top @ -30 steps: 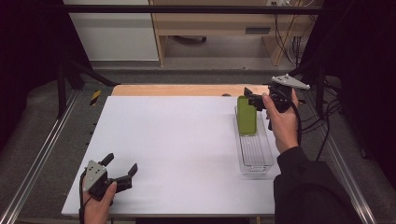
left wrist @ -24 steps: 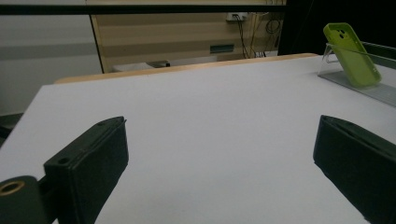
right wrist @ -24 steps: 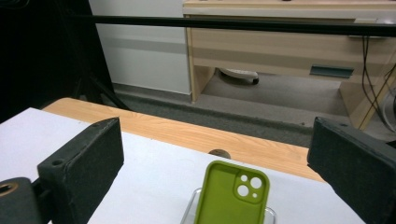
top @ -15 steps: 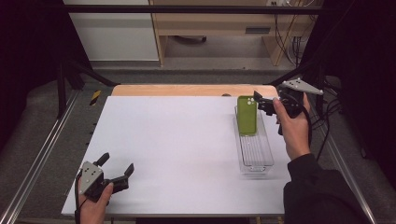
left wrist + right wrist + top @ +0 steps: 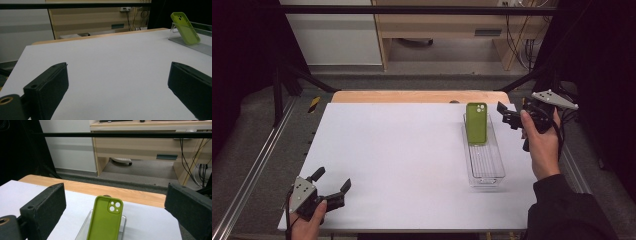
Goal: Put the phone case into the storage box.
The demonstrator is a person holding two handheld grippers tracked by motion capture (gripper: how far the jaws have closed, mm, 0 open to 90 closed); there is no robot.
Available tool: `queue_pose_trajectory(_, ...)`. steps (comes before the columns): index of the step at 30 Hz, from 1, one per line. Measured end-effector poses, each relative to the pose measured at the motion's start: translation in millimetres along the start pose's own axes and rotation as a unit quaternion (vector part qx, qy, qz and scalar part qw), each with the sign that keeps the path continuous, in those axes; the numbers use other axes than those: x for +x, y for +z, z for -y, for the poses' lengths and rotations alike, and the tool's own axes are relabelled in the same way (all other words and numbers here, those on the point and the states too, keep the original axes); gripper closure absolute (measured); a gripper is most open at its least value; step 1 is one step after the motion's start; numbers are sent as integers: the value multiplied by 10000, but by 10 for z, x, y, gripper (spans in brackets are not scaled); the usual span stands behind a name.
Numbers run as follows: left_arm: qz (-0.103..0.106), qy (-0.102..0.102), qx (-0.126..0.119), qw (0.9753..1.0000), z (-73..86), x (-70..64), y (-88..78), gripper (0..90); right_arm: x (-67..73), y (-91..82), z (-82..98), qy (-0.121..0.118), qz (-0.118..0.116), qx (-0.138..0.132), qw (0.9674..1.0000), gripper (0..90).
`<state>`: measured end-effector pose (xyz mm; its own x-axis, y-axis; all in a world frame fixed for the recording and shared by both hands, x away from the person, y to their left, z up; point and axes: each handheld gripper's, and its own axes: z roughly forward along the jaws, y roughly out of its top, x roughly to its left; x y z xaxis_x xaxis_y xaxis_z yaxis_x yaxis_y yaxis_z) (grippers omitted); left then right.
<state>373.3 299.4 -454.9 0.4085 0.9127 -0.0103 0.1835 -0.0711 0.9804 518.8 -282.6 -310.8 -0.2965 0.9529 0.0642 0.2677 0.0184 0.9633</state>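
Now the work in hand centres on the green phone case (image 5: 476, 123), which stands tilted against the far end wall of the clear tray (image 5: 485, 165), its camera cut-outs uppermost and its lower edge on the tray floor. The tray is the landmark: it lies lengthwise on the white tabletop (image 5: 402, 155), toward the tabletop's right side. The right gripper (image 5: 507, 116) hangs just to the right of the tray's far end, beside the case but apart from it, with its jaws spread wide and nothing between them; in the right gripper view the case (image 5: 106, 220) sits centred between the two black jaws, a little ahead of them. The left gripper (image 5: 332, 186) rests well apart from the tray, at the near left corner of the tabletop, jaws likewise spread and empty; in the left gripper view the tray (image 5: 192, 43) and the case (image 5: 185, 28) show far off to the right. I judge that the step is either a release just made or an approach for a grasp; the pictures alone do not settle which. If a grasp is next, it calls for bringing the right gripper in over the tray's end wall, lining the jaws across the case's narrow sides, and closing gently, since the case leans loosely and could slide or topple against the slick plastic.
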Motion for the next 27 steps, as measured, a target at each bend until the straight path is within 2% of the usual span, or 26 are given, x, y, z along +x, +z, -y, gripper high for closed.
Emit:
queue_pose_trajectory(5,-19,-40,-2,10000,6,22,-3,27,-57,-68,38,-57,52,21,10000,38)
queue_pose_trajectory(27,-35,-71,21,10000,20,32,9,27,-273,-424,173,113,70,-79,9999,36)
